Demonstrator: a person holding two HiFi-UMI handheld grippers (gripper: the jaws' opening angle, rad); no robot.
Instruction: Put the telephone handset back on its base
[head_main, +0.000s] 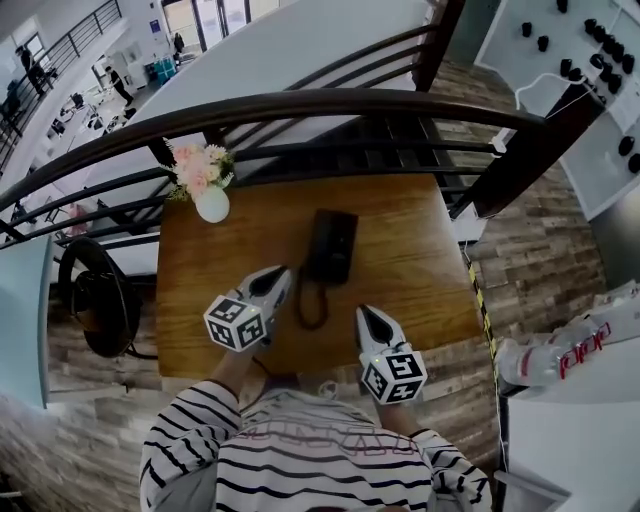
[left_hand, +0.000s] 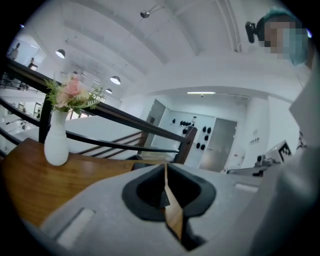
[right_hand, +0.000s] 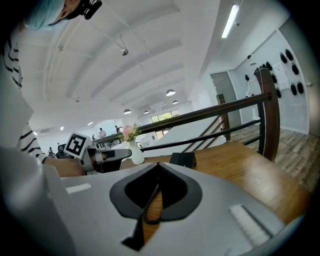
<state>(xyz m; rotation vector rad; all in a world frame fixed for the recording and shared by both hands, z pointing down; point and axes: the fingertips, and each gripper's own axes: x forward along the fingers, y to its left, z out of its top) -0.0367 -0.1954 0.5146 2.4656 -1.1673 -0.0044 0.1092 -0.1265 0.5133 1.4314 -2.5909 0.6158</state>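
A black telephone lies mid-table on the wooden table; its handset cannot be told apart from the base. A coiled cord loops from its near end toward me. My left gripper sits just left of the phone's near corner, jaws together with only a thin slit of wood showing between them. My right gripper rests to the right of the cord loop, shut too; the cord shows through the slit beyond its jaws. The phone stands further off in the right gripper view.
A white vase of pink flowers stands at the table's far left corner. A dark curved railing runs behind the table. Yellow-black tape marks the floor by the right edge. A white counter with a bottle is at right.
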